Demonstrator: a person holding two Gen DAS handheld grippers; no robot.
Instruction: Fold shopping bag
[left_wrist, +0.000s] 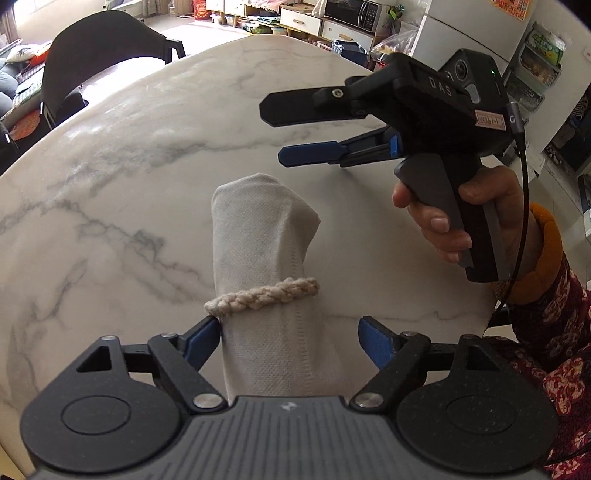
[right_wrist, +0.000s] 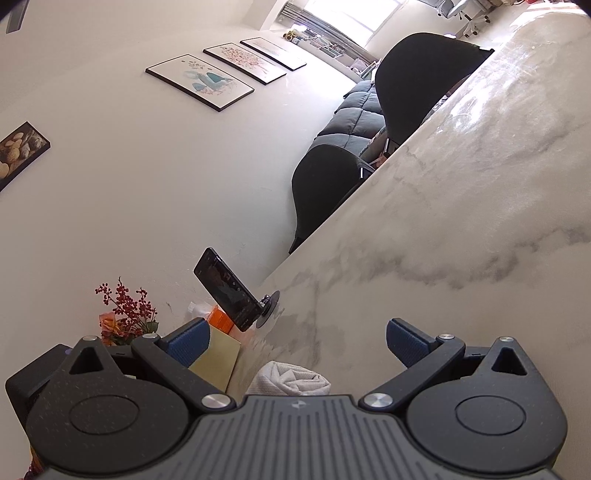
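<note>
Rolled-up off-white fabric shopping bag (left_wrist: 266, 266), bound by its braided cream cord handle (left_wrist: 262, 297), lying on the white grey-veined marble tabletop (left_wrist: 129, 177). The left tongs (left_wrist: 291, 334) stand apart astride the near end of the roll; the left blue pad (left_wrist: 201, 338) sits at the cloth's edge, the other clear of it. The right tongs (left_wrist: 273, 131), gripped by a hand (left_wrist: 461, 214) in a floral sleeve (left_wrist: 546, 332), hang spread above the tabletop beyond the roll, holding nothing
</note>
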